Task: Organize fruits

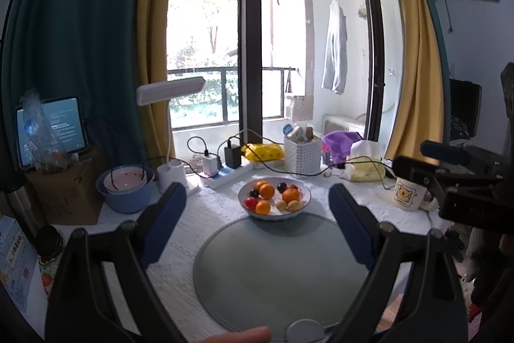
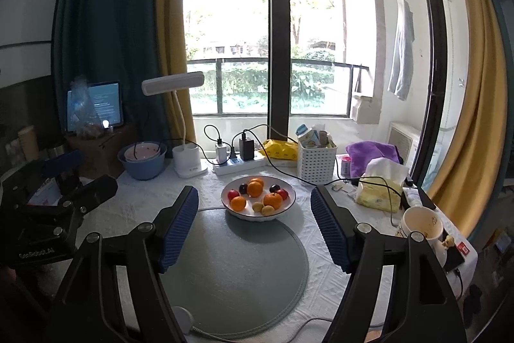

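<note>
A white bowl [image 1: 253, 212] [image 2: 290, 193] stands at the far edge of a round grey mat [image 1: 279, 272] [image 2: 231, 272]. It holds several oranges [image 1: 266, 190] [image 2: 254, 188], red fruits [image 1: 251, 202], dark plums [image 1: 282, 187] and small yellow fruits [image 1: 292, 205]. My left gripper [image 1: 257, 188] hovers over the mat short of the bowl, open, with nothing between its fingers. My right gripper [image 2: 254, 190] hangs likewise before the bowl, open and empty. Each gripper shows at the edge of the other's view.
A mug [image 1: 406, 198] [image 2: 420, 227], a tissue pack [image 2: 379, 193], a white basket [image 2: 316, 159], a power strip with cables [image 2: 237, 164], a desk lamp [image 2: 189, 164] and stacked blue and pink bowls [image 2: 143, 159] ring the white-clothed table. A tablet [image 2: 96, 105] sits far left.
</note>
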A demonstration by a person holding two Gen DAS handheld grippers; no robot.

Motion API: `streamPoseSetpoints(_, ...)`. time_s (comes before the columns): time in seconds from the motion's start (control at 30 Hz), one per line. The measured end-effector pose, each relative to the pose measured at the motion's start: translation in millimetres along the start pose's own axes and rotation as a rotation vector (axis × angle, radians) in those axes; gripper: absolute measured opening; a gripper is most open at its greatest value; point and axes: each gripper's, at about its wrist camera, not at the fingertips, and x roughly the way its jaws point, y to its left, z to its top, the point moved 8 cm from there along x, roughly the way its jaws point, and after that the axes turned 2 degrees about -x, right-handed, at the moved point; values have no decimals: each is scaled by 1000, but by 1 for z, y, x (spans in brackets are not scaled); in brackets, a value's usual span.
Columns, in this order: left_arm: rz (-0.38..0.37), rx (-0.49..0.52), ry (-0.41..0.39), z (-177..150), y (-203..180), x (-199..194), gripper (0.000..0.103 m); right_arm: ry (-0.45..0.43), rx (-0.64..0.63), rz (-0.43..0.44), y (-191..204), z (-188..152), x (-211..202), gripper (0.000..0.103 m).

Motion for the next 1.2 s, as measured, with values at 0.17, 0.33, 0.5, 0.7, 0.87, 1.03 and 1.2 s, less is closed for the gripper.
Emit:
streamPoseSetpoints(0.17, -12, 5, 0, -1, -5, -2, 91, 2, -1, -19, -3, -1, -1, 76)
streamPoseSetpoints(0.33, -23, 10, 6, -2, -9, -2, 91, 3, -3, -18, -4, -2, -1, 76)
streamPoseSetpoints(0.5, -31, 4, -3, 0, -10, -4, 91, -3, -9, -14, -2, -1, -2, 76)
streamPoseSetpoints(0.7, -25, -2, -4, 0, -9, -4, 91, 0, -10, -10, 0, -1, -1, 76)
streamPoseSetpoints(0.87, -24, -8, 2, 0, -8, -2, 91, 1, -13, -8, 1, -1, -1, 76)
streamPoseSetpoints(1.03, -28, -6, 2, 0, -9, -1, 91, 5, -8, -13, -1, -2, 0, 76)
streamPoseSetpoints(1.2, -29, -4, -2, 0, -10, -2, 91, 7, -7, -15, -2, -2, 0, 76)
